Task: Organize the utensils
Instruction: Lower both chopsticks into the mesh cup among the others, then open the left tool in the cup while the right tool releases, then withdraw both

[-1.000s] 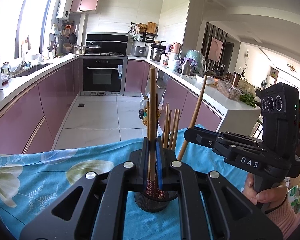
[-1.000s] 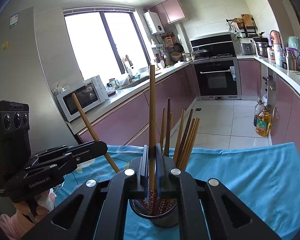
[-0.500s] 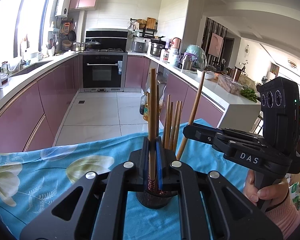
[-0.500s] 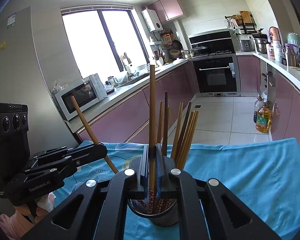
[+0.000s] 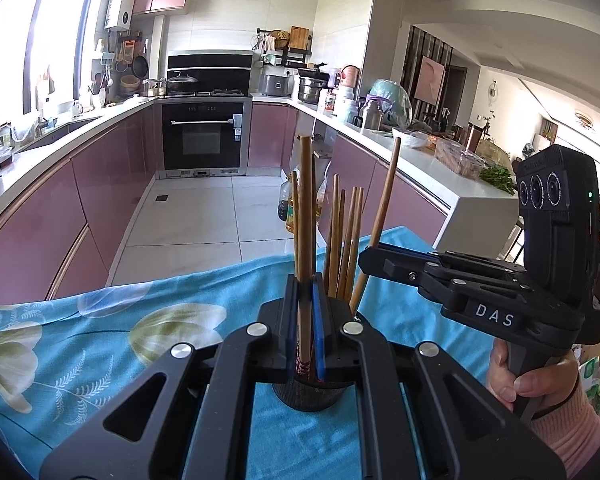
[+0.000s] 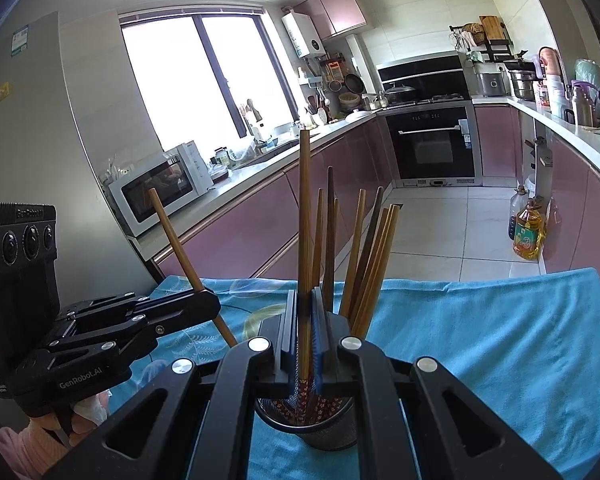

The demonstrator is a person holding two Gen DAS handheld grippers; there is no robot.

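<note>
Wooden chopsticks, one in each of my tools. My left gripper (image 5: 305, 312) is clamped on a chopstick (image 5: 306, 208) standing near upright at frame centre in the left wrist view; its patterned lower end reaches the mouth of the dark mesh holder (image 5: 312, 394), which my own tool largely hides. My right gripper (image 6: 305, 312) is likewise pinched on a second chopstick (image 6: 305, 216), its decorated tip inside the holder (image 6: 312, 432) at lower centre. More chopsticks (image 6: 370, 256) lean in the holder just right of it; I cannot count them reliably. The holder stands on a blue floral cloth (image 5: 100, 320). My right hand (image 5: 516, 380) shows at the lower right edge of the left view, partly cut off.
</note>
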